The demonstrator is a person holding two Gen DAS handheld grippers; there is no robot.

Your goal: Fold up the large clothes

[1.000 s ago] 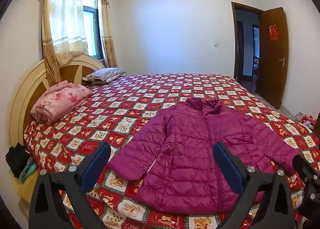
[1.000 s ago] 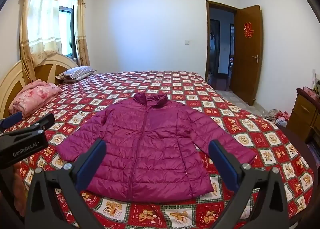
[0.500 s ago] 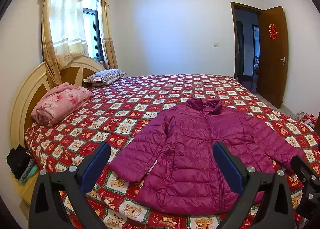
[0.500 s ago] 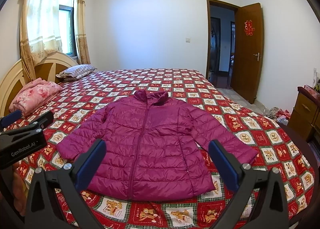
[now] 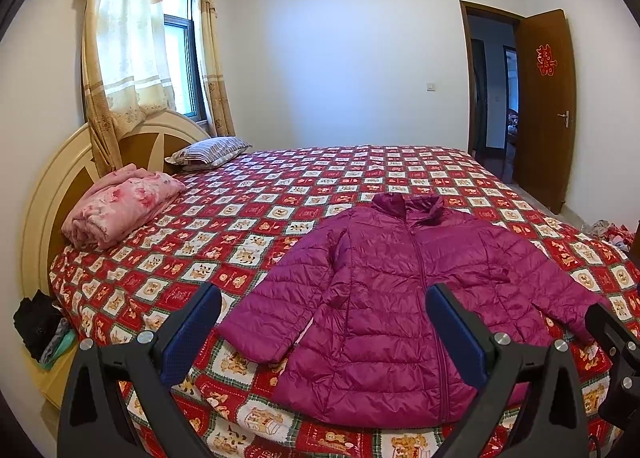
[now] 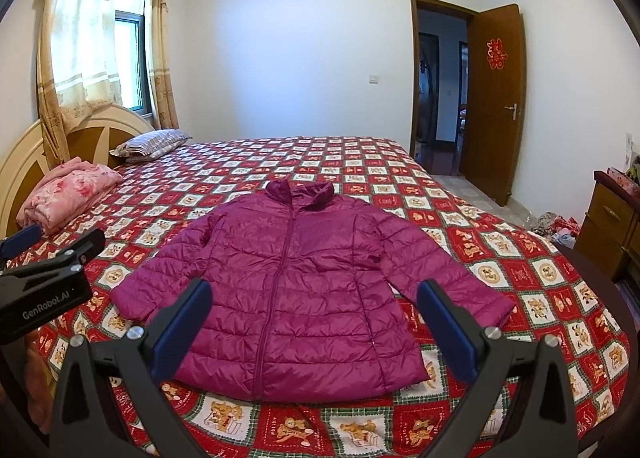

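Note:
A magenta quilted puffer jacket (image 5: 400, 290) lies flat and zipped on the bed (image 5: 280, 193), collar away from me, both sleeves spread out. It also shows in the right wrist view (image 6: 296, 282). My left gripper (image 5: 322, 334) is open and empty, held above the near edge of the bed over the jacket's left sleeve and hem. My right gripper (image 6: 312, 332) is open and empty above the jacket's hem. The left gripper's body (image 6: 44, 286) shows at the left edge of the right wrist view.
A folded pink blanket (image 5: 120, 209) and a striped pillow (image 5: 208, 151) lie by the headboard (image 5: 44, 193) at the left. An open wooden door (image 6: 496, 97) stands at the back right. A wooden cabinet (image 6: 612, 221) stands at the right, with clothes on the floor (image 6: 556, 223).
Both grippers have risen slightly, so the jacket sits a little lower in both views. Both stay open and the jacket has not moved.

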